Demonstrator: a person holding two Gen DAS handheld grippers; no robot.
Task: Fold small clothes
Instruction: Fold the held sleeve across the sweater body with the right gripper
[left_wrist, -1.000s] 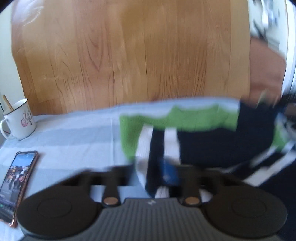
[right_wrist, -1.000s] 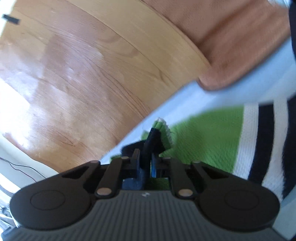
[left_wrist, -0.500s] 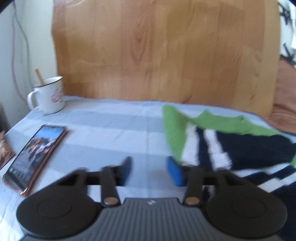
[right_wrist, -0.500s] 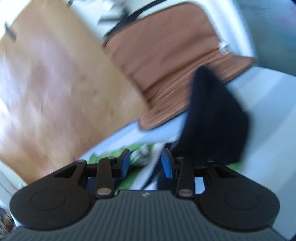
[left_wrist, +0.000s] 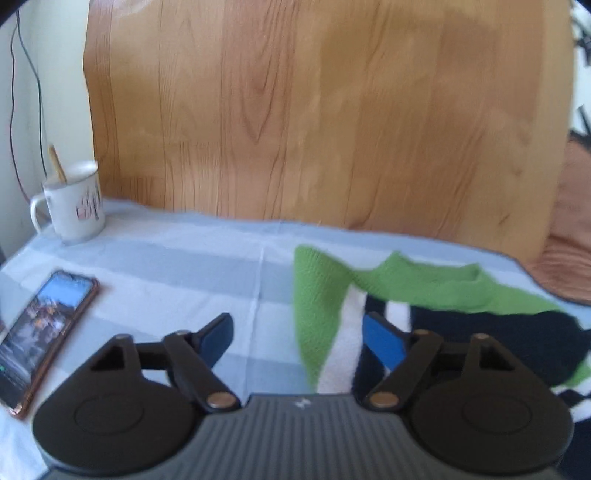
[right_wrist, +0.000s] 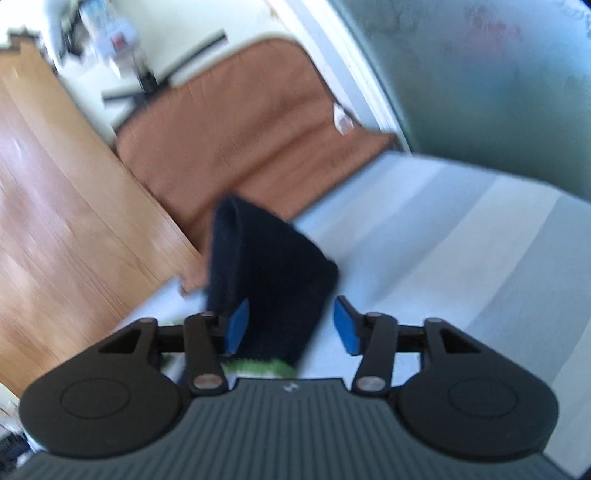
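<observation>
A small knitted garment in green, white and navy stripes (left_wrist: 424, 295) lies on the blue-striped cloth (left_wrist: 177, 266), right of centre in the left wrist view. My left gripper (left_wrist: 299, 336) is open and empty, its right pad over the garment's near edge. In the right wrist view the garment's navy part (right_wrist: 273, 273) stands up in a fold in front of my right gripper (right_wrist: 291, 325), which is open with nothing held. A bit of green edge (right_wrist: 258, 367) shows below.
A white mug (left_wrist: 72, 203) with a stick in it stands at the far left. A phone (left_wrist: 40, 332) lies at the left edge. A wooden headboard (left_wrist: 314, 110) rises behind. A brown cushion (right_wrist: 251, 122) lies beyond the garment.
Both grippers have let go of the garment and opened wide. The left one has pulled back and left; the right one has swung right, away from the green corner.
</observation>
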